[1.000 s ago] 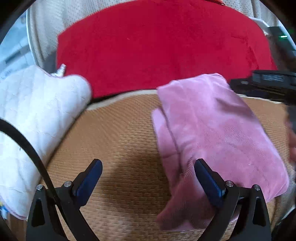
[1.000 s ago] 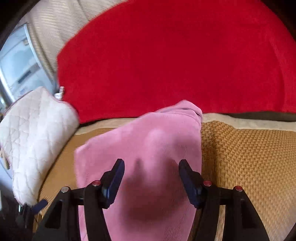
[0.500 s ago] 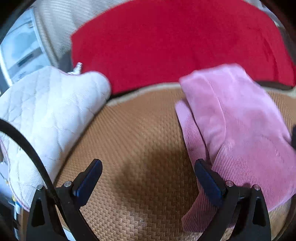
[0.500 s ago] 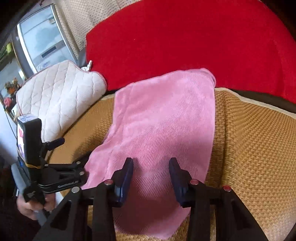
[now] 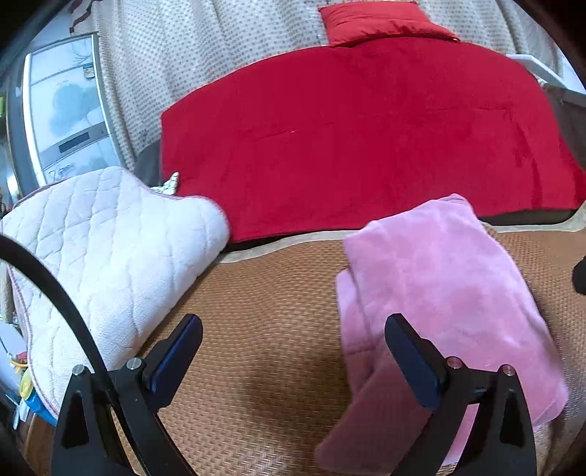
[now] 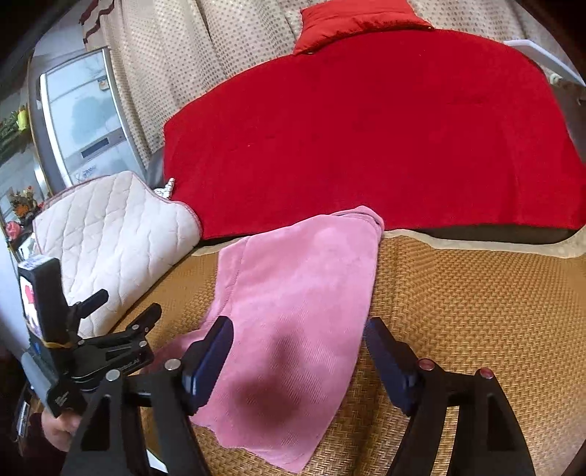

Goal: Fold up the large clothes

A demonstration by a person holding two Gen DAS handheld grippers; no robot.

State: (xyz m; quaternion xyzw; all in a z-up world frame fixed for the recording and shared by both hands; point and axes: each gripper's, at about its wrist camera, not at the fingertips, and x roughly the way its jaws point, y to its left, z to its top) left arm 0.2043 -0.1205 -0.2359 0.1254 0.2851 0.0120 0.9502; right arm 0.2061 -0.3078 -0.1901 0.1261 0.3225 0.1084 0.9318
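The pink garment [image 6: 296, 307] lies folded into a long strip on the woven mat [image 6: 476, 300], running from under the right tongs [image 6: 298, 357] away toward the red blanket [image 6: 366, 128]. Its near end spreads between and below the two spread arms of the right tongs, which stand wide and hold nothing; a dark shadow falls on the cloth just ahead of them. In the left view the same garment [image 5: 439, 278] sits ahead and to the right of the left tongs [image 5: 293, 357], its near edge passing behind the right-hand finger [image 5: 414, 360], with a lower layer showing along the left edge of the fold. The left tongs are also wide apart and empty, with bare mat [image 5: 263, 311] between their fingers.

The left tongs' body [image 6: 91, 359] shows at the lower left of the right view, beside the garment's near left corner, gripped by a hand [image 6: 58, 428].

To the left of both tongs a white quilted pad [image 5: 102, 249] rests on the mat's edge. Beyond the garment's far end the red blanket [image 5: 348, 139] covers the bed, with a red pillow [image 5: 377, 22] at its far side and a dotted beige cloth [image 5: 205, 58] behind
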